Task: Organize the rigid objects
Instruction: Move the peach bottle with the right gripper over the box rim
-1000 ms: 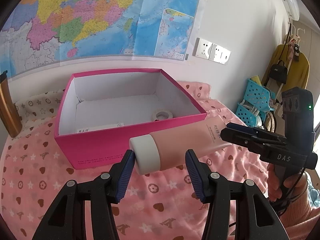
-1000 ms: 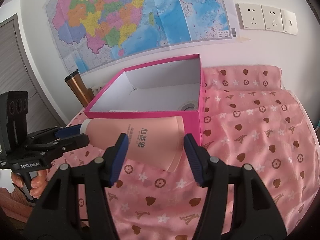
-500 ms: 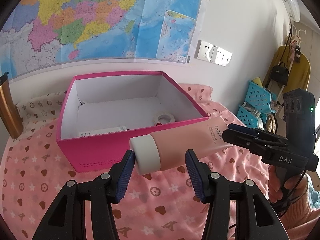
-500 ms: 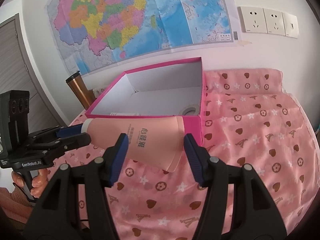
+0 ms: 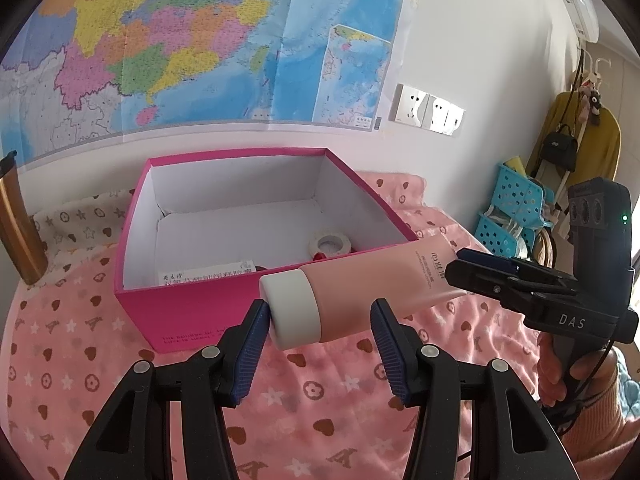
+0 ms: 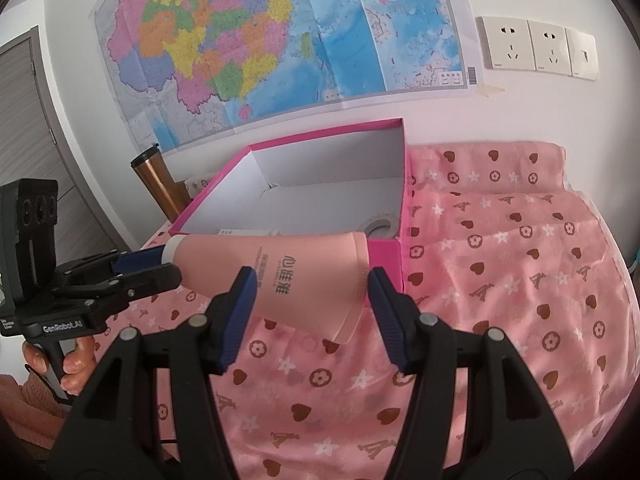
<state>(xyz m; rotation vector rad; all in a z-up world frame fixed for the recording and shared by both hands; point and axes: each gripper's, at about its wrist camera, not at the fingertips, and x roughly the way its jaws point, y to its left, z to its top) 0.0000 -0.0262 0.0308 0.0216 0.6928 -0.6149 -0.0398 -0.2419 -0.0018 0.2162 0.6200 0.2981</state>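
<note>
A pink tube with a white cap [image 5: 360,292] hangs in the air in front of the pink box [image 5: 192,316]. My right gripper [image 6: 310,308] is shut on the tube's flat tail end [image 6: 304,276]. My left gripper [image 5: 320,328] stands around the white cap [image 5: 292,308]; its left pad touches the cap, the right pad stands off it. In the right wrist view the left gripper [image 6: 136,268] sits at the cap end. The box [image 6: 384,250] is open, with a tape roll [image 5: 330,243] and a labelled item inside.
A copper flask [image 5: 16,224] stands left of the box, also in the right wrist view [image 6: 158,184]. The pink heart-print cloth [image 6: 500,280] covers the surface. Blue baskets [image 5: 516,208] and hanging clothes are at the far right. A map hangs on the wall behind.
Both grippers and the tube have risen, so more of the box's inside shows. The grip on the tube looks the same.
</note>
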